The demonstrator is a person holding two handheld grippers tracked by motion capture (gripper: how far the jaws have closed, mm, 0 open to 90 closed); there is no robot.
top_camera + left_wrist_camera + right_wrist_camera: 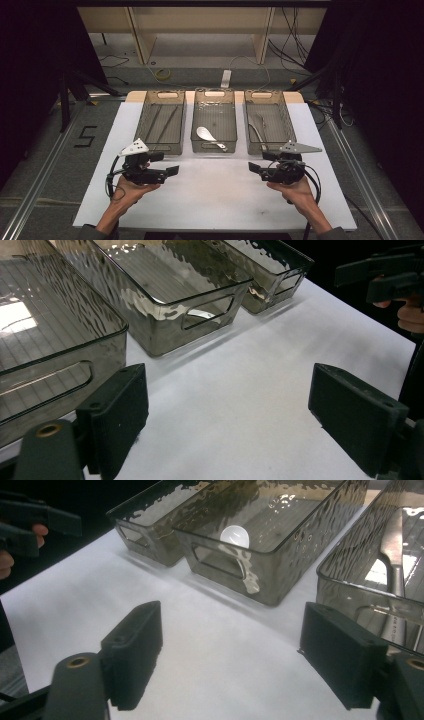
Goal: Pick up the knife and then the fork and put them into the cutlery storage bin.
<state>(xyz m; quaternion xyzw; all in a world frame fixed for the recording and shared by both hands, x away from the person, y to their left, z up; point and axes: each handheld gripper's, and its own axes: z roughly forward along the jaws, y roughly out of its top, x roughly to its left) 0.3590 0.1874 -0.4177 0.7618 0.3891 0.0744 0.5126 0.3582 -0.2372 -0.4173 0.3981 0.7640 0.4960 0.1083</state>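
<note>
Three smoky clear bins stand in a row at the far side of the white table (215,195). The left bin (167,95) holds thin dark sticks (168,122). A white spoon (205,133) (234,536) lies in the middle bin (214,93). In the right bin (261,94) lie metal utensils (257,131) (395,545). My left gripper (172,170) (230,390) hovers in front of the left bin, open, with bare table between its jaws. Just before the right bin, my right gripper (252,167) (232,630) is open too and holds nothing. The two point toward each other.
Bare white surface stretches between the two grippers and toward the near edge. A metal rail (45,160) runs along the table's left side. A black "5" mark (86,136) is on the floor at left. Wooden shelving (200,30) and cables lie beyond.
</note>
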